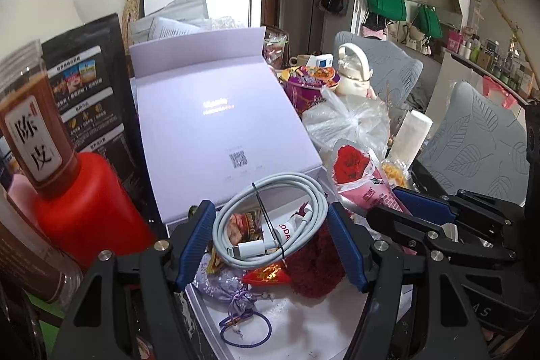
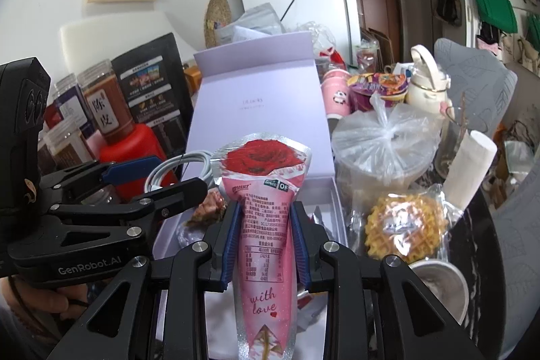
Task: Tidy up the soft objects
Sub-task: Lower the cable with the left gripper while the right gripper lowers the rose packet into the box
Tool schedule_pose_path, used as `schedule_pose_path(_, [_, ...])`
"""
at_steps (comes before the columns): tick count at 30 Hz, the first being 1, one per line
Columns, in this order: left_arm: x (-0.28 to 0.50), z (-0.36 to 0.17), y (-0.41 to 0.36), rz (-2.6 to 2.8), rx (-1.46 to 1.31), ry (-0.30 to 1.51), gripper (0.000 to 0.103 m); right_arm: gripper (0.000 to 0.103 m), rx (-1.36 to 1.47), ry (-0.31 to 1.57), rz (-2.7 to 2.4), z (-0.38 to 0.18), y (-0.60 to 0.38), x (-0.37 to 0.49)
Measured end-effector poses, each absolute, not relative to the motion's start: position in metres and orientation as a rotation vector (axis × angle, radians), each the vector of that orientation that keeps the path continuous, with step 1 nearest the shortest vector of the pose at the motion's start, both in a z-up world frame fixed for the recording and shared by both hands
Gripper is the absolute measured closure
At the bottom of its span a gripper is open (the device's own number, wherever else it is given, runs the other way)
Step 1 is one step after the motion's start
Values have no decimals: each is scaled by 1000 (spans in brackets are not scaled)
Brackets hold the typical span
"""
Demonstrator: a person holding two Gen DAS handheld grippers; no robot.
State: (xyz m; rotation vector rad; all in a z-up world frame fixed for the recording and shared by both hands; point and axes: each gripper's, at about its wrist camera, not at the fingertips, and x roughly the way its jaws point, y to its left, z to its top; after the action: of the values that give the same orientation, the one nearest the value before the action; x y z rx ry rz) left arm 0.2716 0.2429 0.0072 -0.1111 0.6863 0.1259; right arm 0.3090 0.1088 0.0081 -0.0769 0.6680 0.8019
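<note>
A coiled white charging cable (image 1: pixel 280 183) with a black tie spans the blue pads of my left gripper (image 1: pixel 270 215), which is shut on it above an open lilac box (image 1: pixel 202 110). In the box lie a purple sachet (image 1: pixel 222 285), a red fuzzy item (image 1: pixel 314 269), snack packets and a purple hair tie (image 1: pixel 246 329). My right gripper (image 2: pixel 265 211) is shut on a pink rose-printed packet (image 2: pixel 266 164), held upright over the box's right side (image 2: pixel 337 211). In the right wrist view the left gripper (image 2: pixel 152 177) and cable (image 2: pixel 175 164) sit to the left.
A red bottle (image 1: pixel 87 208), a labelled jar (image 1: pixel 30 130) and a black bag (image 1: pixel 87 97) crowd the box's left. On its right are a tied plastic bag (image 2: pixel 388 137), a wrapped waffle (image 2: pixel 405 225), a white roll (image 2: pixel 472 164), a bowl (image 2: pixel 442 285) and grey chairs (image 1: pixel 489 140).
</note>
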Motion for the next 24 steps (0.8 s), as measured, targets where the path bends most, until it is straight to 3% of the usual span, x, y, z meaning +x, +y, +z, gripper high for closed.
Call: schedule_pose_path(24, [270,-64,244,157,-100,886,35,71,-143,782,774,-42,115,298])
